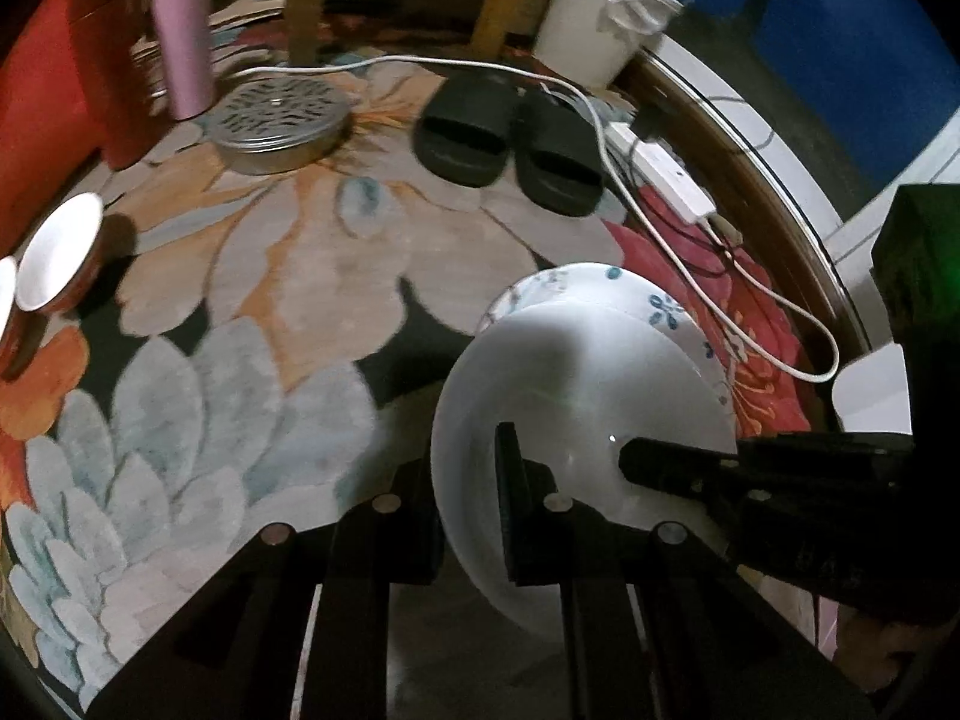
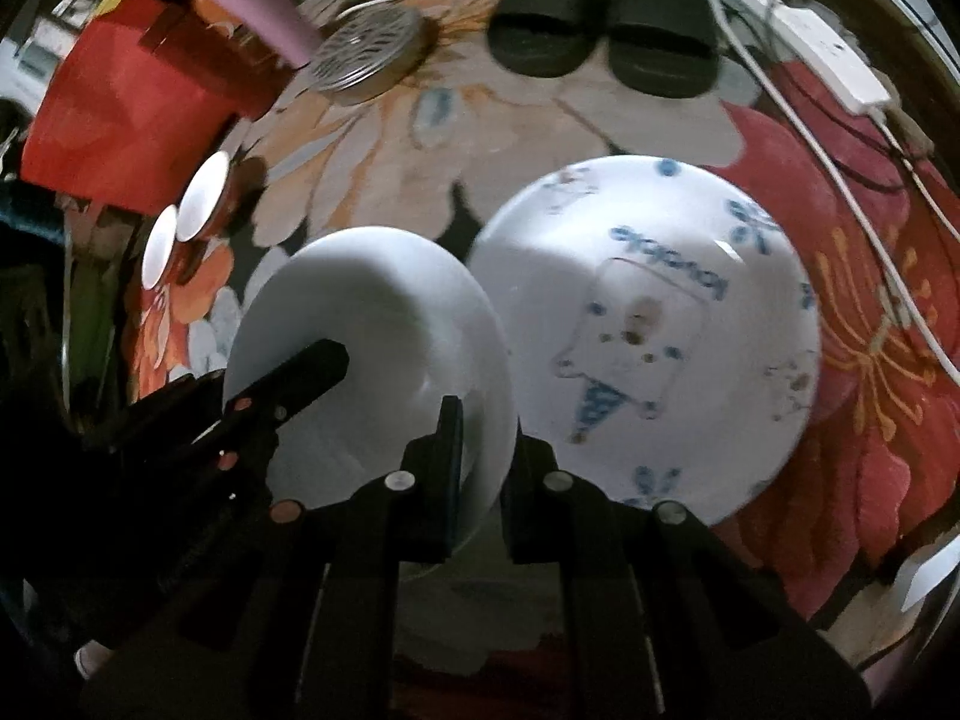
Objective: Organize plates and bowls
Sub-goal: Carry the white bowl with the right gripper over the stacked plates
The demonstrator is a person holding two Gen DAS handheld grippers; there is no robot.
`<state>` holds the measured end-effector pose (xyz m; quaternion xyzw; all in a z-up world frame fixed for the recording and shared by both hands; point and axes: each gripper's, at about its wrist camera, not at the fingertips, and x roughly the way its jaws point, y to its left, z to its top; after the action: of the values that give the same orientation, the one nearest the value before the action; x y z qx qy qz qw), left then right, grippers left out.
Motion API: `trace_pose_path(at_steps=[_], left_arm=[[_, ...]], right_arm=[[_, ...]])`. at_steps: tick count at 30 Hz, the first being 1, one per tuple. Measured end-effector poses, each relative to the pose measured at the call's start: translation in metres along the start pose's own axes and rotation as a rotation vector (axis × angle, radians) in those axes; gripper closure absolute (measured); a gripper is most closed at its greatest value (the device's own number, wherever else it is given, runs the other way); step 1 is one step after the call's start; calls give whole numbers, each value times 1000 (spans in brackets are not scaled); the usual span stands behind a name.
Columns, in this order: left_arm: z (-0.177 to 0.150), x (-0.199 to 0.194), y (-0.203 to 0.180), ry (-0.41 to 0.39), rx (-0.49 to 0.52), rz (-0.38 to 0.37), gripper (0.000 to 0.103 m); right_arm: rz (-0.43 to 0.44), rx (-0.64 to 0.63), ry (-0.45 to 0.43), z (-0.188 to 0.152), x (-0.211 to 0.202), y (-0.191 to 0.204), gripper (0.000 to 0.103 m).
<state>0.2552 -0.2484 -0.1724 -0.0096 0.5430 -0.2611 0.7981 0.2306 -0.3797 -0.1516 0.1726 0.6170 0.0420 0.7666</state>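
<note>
A plain white plate (image 1: 576, 396) is held tilted above the floral rug by both grippers. My left gripper (image 1: 474, 510) is shut on its near rim. My right gripper (image 2: 480, 468) is shut on the same plate (image 2: 372, 324) at its right rim; its finger (image 1: 678, 462) shows across the plate in the left view. A patterned white plate (image 2: 654, 312) with blue flowers lies flat on the rug just right of and behind it (image 1: 642, 294). Two small red bowls with white insides (image 1: 57, 258) (image 2: 201, 195) sit at the far left.
A metal perforated lid (image 1: 279, 120), a pink tumbler (image 1: 180, 30), black slippers (image 1: 510, 138), a white power strip (image 1: 666, 168) with its cable (image 1: 720, 276), a red box (image 2: 132, 114) and a white bucket (image 1: 594, 18) stand at the back on the rug (image 1: 288, 276).
</note>
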Motion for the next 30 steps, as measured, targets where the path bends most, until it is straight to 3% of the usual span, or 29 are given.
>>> trace_pose_path(at_steps=[14, 22, 27, 30], left_arm=[[7, 44, -53, 58, 84, -7, 91], [4, 66, -57, 105, 98, 12, 91], [2, 63, -54, 93, 98, 21, 91], [3, 58, -50, 88, 88, 8, 80]], right_arm=[[15, 173, 27, -2, 6, -74, 92], [8, 153, 11, 1, 15, -86, 92], [5, 124, 20, -2, 20, -86, 91], [8, 130, 17, -1, 19, -86, 89]])
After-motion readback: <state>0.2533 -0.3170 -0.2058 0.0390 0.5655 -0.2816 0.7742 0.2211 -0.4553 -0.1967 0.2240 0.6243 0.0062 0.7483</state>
